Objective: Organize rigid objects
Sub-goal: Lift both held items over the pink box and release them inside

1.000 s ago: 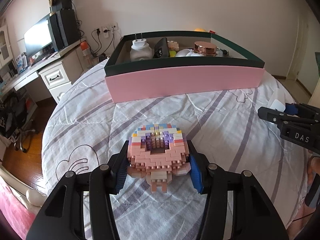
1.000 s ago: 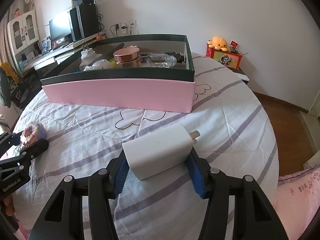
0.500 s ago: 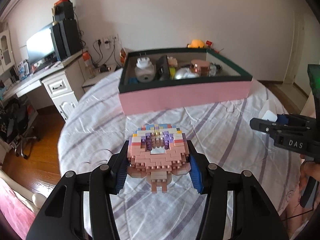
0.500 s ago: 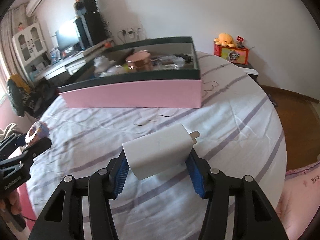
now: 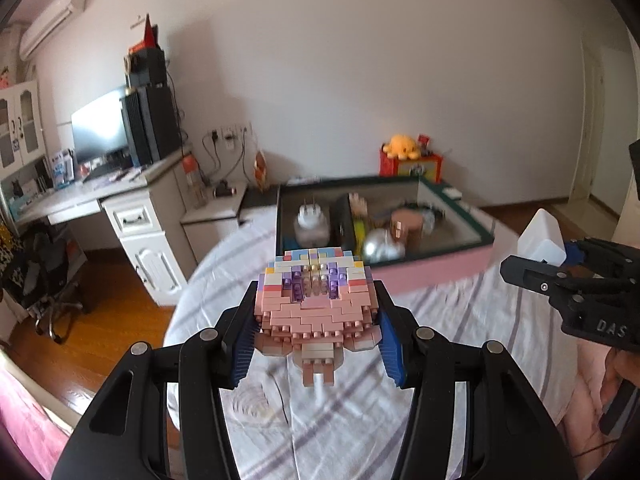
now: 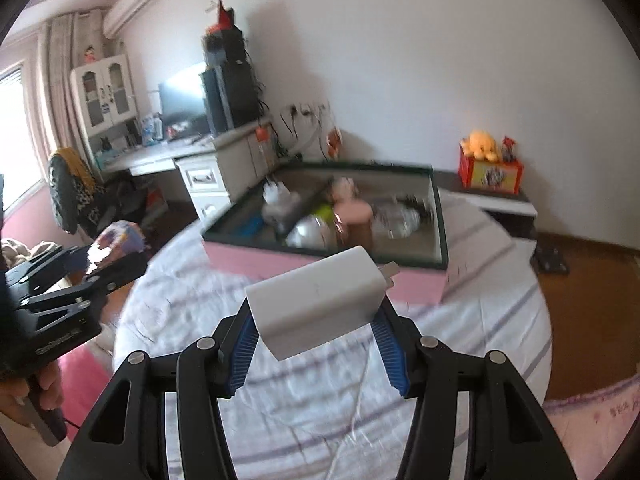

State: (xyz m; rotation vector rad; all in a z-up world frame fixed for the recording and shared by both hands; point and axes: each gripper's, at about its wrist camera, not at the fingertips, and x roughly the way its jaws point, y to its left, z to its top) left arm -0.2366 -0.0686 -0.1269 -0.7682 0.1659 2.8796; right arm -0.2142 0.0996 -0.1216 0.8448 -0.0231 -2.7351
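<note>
My left gripper (image 5: 316,344) is shut on a pink and pastel brick-built figure (image 5: 316,300), held high above the bed. My right gripper (image 6: 316,344) is shut on a white plug charger (image 6: 316,304), also lifted. The charger and right gripper show at the right of the left wrist view (image 5: 540,240); the left gripper with the figure shows at the left of the right wrist view (image 6: 116,244). A pink box with a dark green rim (image 5: 440,272) (image 6: 328,264) lies ahead on the bed, holding a white plug, a copper-lidded jar, a bottle and other items.
The round bed has a white sheet with purple stripes (image 5: 360,420). A white desk with monitor and speakers (image 5: 132,200) stands at the left. A bedside table carries a red box with a yellow plush (image 6: 488,164). Wooden floor (image 6: 592,300) surrounds the bed.
Both grippers have risen well above the bed with their objects still held. The box now looks smaller and lower, with its inside more visible.
</note>
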